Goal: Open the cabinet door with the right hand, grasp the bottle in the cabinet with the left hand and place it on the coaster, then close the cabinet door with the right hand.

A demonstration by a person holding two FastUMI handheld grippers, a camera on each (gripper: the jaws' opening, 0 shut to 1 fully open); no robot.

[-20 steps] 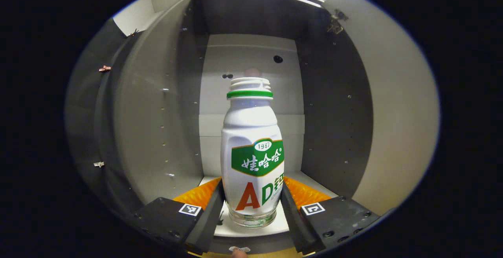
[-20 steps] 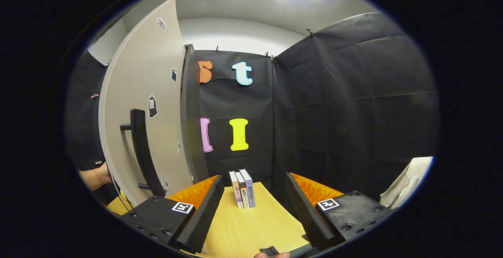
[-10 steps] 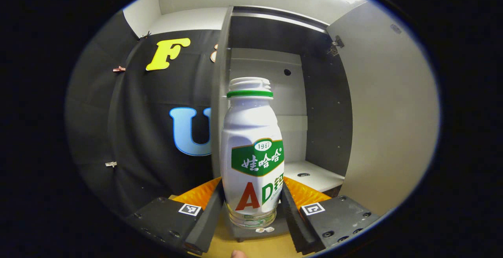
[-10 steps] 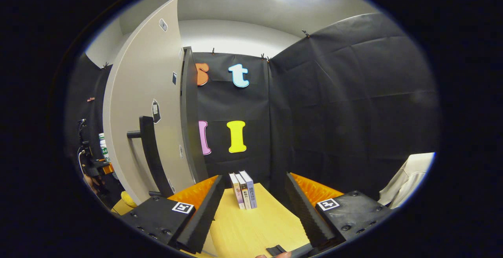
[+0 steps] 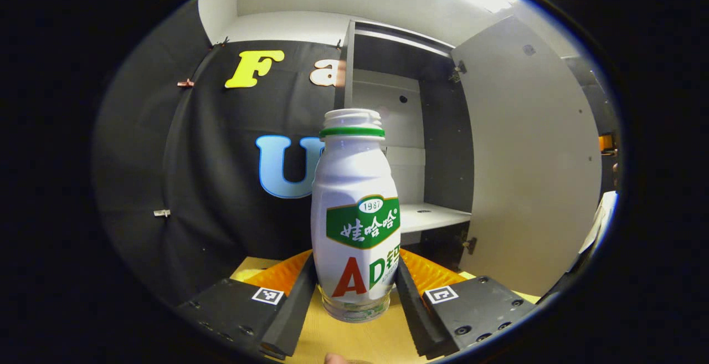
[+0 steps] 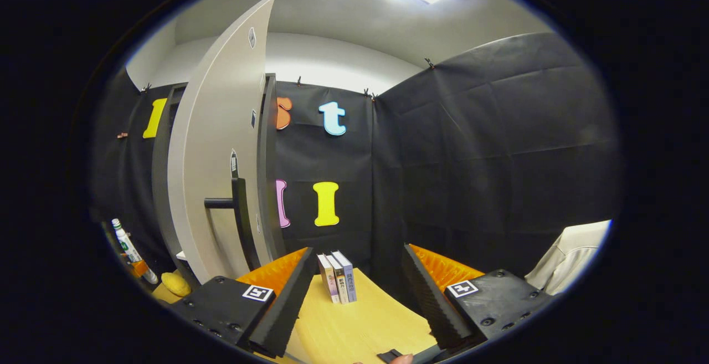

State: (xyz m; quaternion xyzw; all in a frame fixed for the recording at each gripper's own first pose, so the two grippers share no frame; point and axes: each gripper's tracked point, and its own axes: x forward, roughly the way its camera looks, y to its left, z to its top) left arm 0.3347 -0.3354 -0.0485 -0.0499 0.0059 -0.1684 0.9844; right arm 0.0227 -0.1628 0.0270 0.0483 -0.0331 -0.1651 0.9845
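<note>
A white bottle [image 5: 355, 220] with a green neck ring and green label stands upright between the fingers of my left gripper [image 5: 354, 289], which is shut on its lower body above the wooden table. Behind it the cabinet [image 5: 407, 131] stands with its door [image 5: 534, 164] swung wide to the right and its white shelf bare. In the right gripper view my right gripper [image 6: 354, 292] hangs open over the table with nothing between its fingers. The open door [image 6: 219, 148] and its dark bar handle [image 6: 239, 214] lie to its left. The bottle [image 6: 126, 245] appears small and tilted at the far left.
Three books [image 6: 337, 276] stand upright on the wooden table [image 6: 354, 325] ahead of my right gripper. A yellow object [image 6: 175, 283] lies on the table near the cabinet's foot. A pale sleeve [image 6: 570, 253] is at the right edge.
My left gripper has drawn the bottle out of the cabinet and back over the table. My right gripper has backed away from the door, so the handle looks smaller and farther.
</note>
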